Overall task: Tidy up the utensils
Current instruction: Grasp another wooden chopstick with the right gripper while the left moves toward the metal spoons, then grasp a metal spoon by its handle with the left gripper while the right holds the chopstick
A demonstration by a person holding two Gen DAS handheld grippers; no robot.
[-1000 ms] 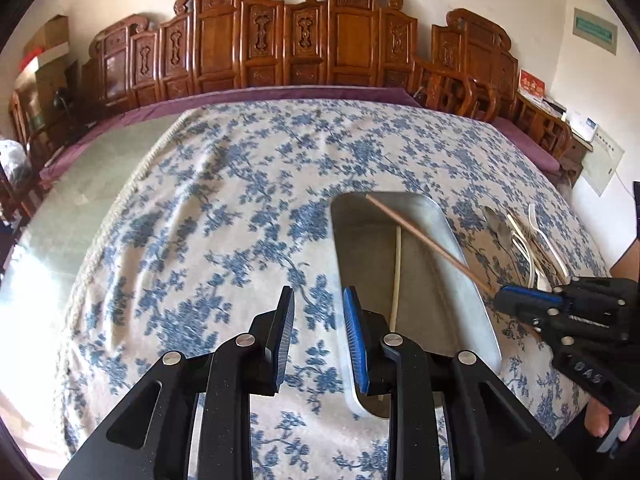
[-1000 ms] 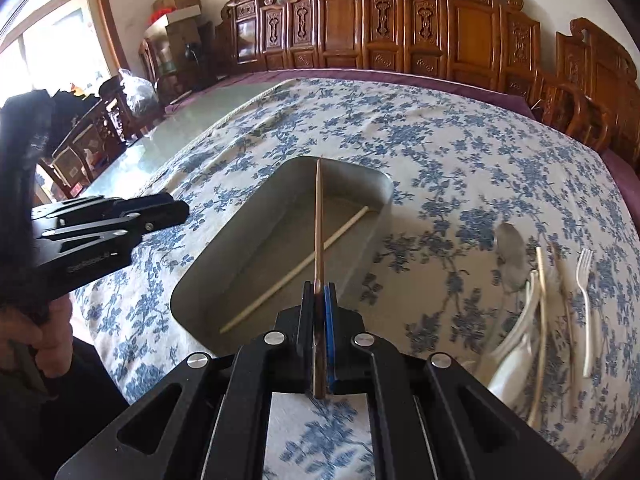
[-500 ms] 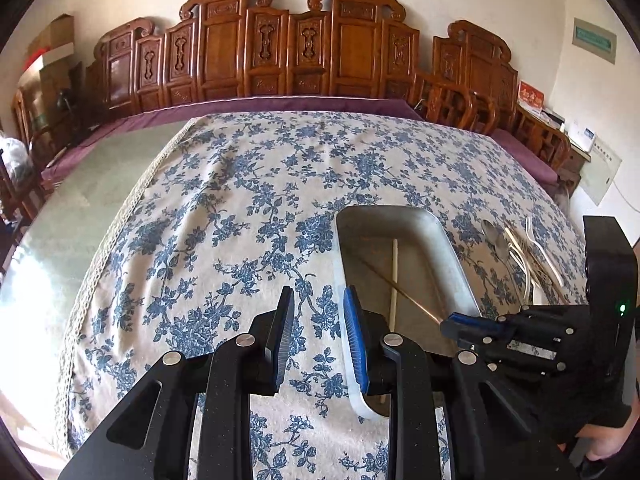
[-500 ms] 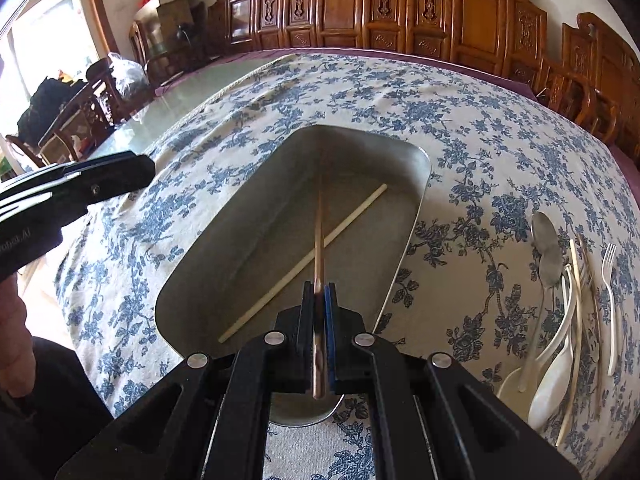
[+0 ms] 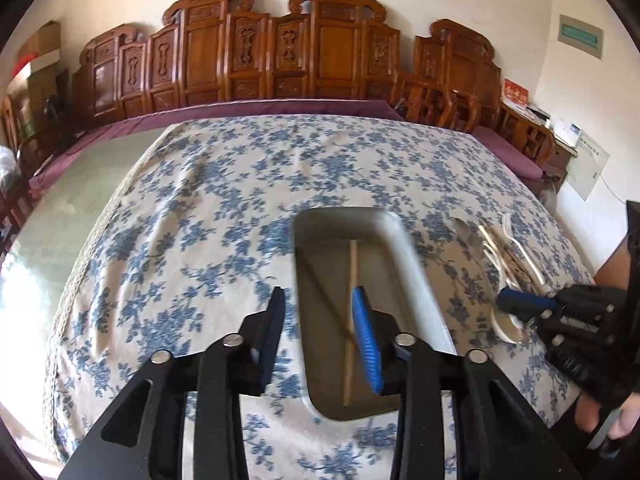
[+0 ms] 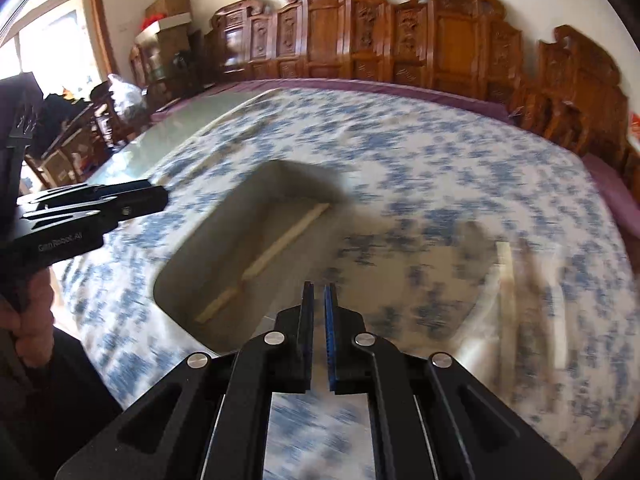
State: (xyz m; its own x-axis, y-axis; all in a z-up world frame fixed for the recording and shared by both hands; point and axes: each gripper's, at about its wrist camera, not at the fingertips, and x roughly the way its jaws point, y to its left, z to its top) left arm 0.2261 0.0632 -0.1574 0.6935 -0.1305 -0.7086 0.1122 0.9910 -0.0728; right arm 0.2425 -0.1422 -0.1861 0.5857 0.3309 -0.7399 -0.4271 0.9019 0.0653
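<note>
A metal tray [image 5: 416, 264] lies on the floral cloth and holds a pale chopstick [image 5: 352, 268] crossed by a dark brown chopstick [image 5: 326, 300]. My left gripper [image 5: 318, 304] is open and empty, hovering over the tray's left rim. My right gripper [image 6: 319, 296] has its jaws slightly apart and holds nothing; it is above the tray's near right rim [image 6: 264, 320], with the pale chopstick [image 6: 276, 248] in front. In the left wrist view the right gripper [image 5: 508, 300] is beside a pile of loose cutlery [image 5: 504, 248] right of the tray. The right wrist view is blurred.
The table carries a blue floral cloth [image 5: 224, 200]. Carved wooden chairs [image 5: 304, 52] line the far side. The blurred cutlery pile [image 6: 516, 280] lies right of the tray. The left gripper [image 6: 92, 208] and its hand show at the left edge.
My right gripper let go of the dark chopstick, which now lies in the tray, and swung right toward the cutlery pile. My left gripper opened wider and shifted over the tray.
</note>
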